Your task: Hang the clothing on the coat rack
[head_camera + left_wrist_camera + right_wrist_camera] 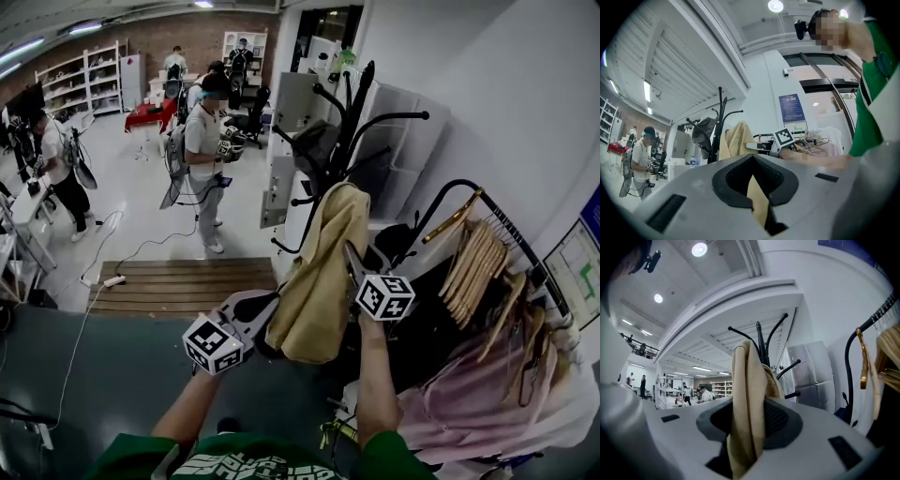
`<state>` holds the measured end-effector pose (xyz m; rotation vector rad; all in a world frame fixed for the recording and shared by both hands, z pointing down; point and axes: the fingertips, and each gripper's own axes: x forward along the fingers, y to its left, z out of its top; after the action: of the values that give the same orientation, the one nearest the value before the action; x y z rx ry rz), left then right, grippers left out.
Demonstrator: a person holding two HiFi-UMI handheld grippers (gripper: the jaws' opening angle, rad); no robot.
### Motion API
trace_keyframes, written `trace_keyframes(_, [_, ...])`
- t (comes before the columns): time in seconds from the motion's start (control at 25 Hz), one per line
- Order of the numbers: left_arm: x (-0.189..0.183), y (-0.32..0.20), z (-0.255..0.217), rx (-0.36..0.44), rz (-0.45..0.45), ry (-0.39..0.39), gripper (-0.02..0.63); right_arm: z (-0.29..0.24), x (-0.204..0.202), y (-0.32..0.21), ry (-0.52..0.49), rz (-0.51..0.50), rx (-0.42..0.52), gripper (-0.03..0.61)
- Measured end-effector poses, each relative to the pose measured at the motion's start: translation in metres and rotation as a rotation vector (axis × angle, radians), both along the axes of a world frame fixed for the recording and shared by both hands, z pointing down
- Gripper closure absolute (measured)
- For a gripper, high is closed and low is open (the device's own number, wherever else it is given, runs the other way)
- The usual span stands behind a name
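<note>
A: Right claw (745, 437) first. Its jaws stand wide apart, and a fold of the tan garment (746, 394) hangs down through the gap with dark space beside the cloth. It isn't pinching anything.

B: And the left claw (757, 199)?

A: Different story! Those jaws are drawn in on a narrow strip of the same garment and have it gripped.

B: From the head view both claws are up against the cloth. The left claw is at its lower left, and the right claw is higher, at its right edge.

A: Up from the right claw the garment climbs to a rounded top. The black coat rack (761, 341) is just behind it, prongs fanning out above. I can't tell whether the cloth sits on a hook.

B: Off to the right claw's right is a clothes rail (847, 376), loaded with wooden hangers (473, 262). Pink clothing (459, 403) hangs below them.

A: And well beyond the left claw, a person (200, 136) is standing out on the open floor.
</note>
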<state>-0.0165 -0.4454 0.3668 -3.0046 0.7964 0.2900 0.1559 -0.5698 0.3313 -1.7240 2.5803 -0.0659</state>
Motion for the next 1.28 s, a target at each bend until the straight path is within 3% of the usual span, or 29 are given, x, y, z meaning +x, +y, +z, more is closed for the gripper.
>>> trace_keyframes(0.4, [0.004, 0.038, 0.028, -0.003, -0.016, 0.005, 0.620, 0.014, 0.006, 0.048, 0.004, 0.008, 0.035, 0.446])
trace_keyframes(0.76, [0.012, 0.086, 0.046, -0.025, -0.031, -0.005, 0.620, 0.071, 0.012, 0.122, 0.011, -0.014, -0.063, 0.448])
trace_keyframes(1.0, [0.020, 0.118, 0.047, -0.032, -0.039, -0.006, 0.620, 0.101, 0.014, 0.178, -0.014, -0.027, -0.120, 0.532])
trace_keyframes(1.28, [0.034, 0.152, 0.061, -0.056, -0.069, -0.003, 0.620, 0.124, 0.024, 0.239, -0.012, -0.040, -0.144, 0.568])
